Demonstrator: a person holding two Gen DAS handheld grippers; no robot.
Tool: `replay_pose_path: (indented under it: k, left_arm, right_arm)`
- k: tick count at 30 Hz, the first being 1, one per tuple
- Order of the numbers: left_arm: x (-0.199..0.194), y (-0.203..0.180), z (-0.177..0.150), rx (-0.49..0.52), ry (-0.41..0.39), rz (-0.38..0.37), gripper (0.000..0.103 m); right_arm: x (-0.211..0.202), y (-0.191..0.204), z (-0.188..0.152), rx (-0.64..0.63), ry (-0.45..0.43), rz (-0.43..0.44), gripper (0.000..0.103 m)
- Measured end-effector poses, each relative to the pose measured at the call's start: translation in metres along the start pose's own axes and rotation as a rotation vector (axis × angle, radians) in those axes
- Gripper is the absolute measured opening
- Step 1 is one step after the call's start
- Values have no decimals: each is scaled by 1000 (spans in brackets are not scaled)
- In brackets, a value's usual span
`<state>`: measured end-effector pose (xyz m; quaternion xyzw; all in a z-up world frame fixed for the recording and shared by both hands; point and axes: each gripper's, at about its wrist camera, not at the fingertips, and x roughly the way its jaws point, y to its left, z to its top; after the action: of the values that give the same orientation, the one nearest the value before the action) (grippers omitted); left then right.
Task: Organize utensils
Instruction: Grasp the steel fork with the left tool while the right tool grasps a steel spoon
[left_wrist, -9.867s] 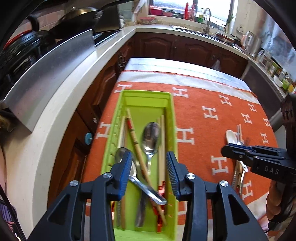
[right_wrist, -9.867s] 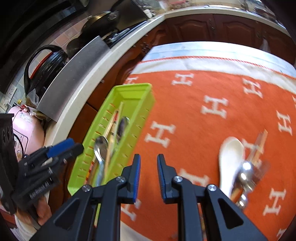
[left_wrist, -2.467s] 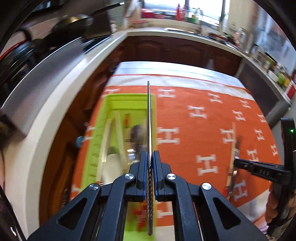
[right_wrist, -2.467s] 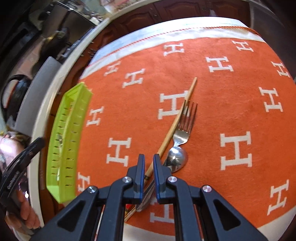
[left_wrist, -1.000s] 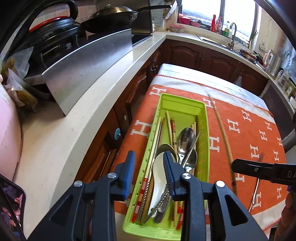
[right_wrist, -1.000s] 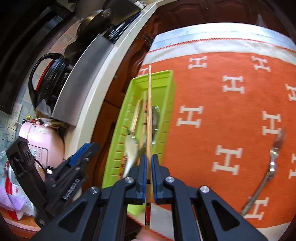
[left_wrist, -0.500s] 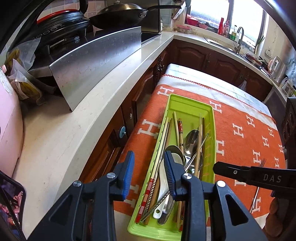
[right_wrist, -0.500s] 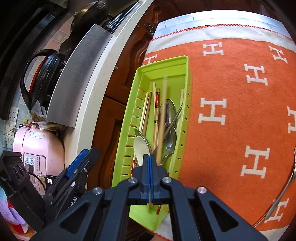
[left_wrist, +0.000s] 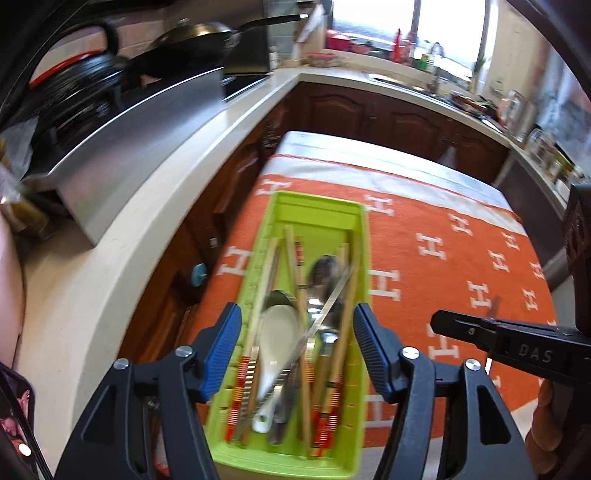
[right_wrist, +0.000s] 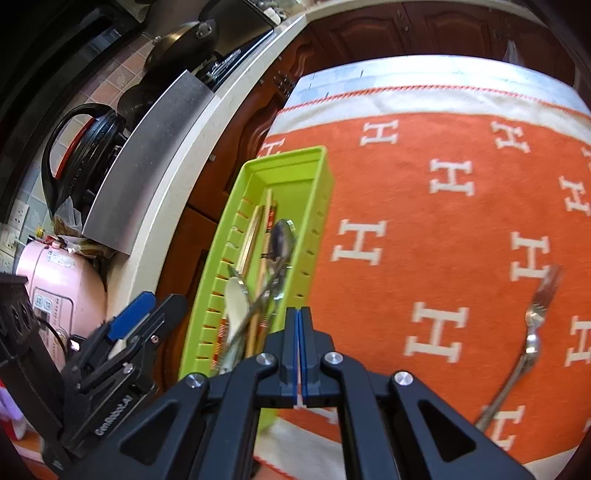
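Observation:
A lime green utensil tray (left_wrist: 320, 206) lies on the orange cloth and holds chopsticks (left_wrist: 295, 258), metal spoons (left_wrist: 325, 269) and a white ceramic spoon (left_wrist: 279, 328). My left gripper (left_wrist: 297, 347) is open wide and empty, its fingers straddling the tray's near end. My right gripper (right_wrist: 298, 332) is shut with nothing between its pads, just right of the tray (right_wrist: 317, 206). A metal fork (right_wrist: 532, 325) lies alone on the cloth at the right. The right gripper also shows in the left wrist view (left_wrist: 461, 326).
The orange cloth with white H marks (right_wrist: 461, 221) covers the table. A pale kitchen counter (left_wrist: 122, 236) with a steel splash guard (left_wrist: 140, 136), pans and a black kettle runs along the left. A pink appliance (right_wrist: 55, 280) stands near left.
The right gripper has let go of the chopstick into the tray and drawn back to the right, shut. The left gripper has opened wider and come closer over the tray.

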<state>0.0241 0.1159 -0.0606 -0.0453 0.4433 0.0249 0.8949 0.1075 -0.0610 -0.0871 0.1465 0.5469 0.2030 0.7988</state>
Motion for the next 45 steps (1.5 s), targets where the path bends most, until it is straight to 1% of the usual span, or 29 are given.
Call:
replay_pose_path:
  k: [3,7,10,12,16,18,21,24,31,36,40,45]
  left_arm:
    - [-3,-19,-1,29,0,-70,63]
    - [-2,-45,-3,61,21,-170,63]
    - [4,-70,-7,99,45,-220,63]
    - [8,-85,-9,126,56,-238,63]
    - [16,-114,-16,168,74,-272,63]
    - [20,-123,-19,176,89,-286,63]
    - [28,-135,-25,192,113,-287,63]
    - [35,-141,-30,207,136,-283,63]
    - [42,-138,-32,195,158,-271,63]
    - [46,-134,-32,180,174,-271,63]
    - [50,-136,-32,187,183,-275,63]
    - [51,-140,-33,201,189,-279,63]
  right_arm:
    - [-14,-13,-5,-30,-28,-43,1]
    - [-33,-35,-14,-53,-58,-107,1]
    - [-48,-54,-22,-53,-89,-166,2]
    - [-57,-69,-28,-38,-106,-192,5]
    - [-69,-101,-40,29,-133,-222,22]
    - [-72,-118,-46,71,-140,-233,24]
    - [-69,-137,-54,126,-123,-233,25]
    - [-61,-146,-62,150,-98,-222,25]
    - [-40,-145,-64,141,-71,-222,25]
    - [-28,-139,-63,112,-61,-276,25]
    - [-28,-139,-65,116,-94,-280,26]
    - [-34,-152,-66,161,-117,-237,23]
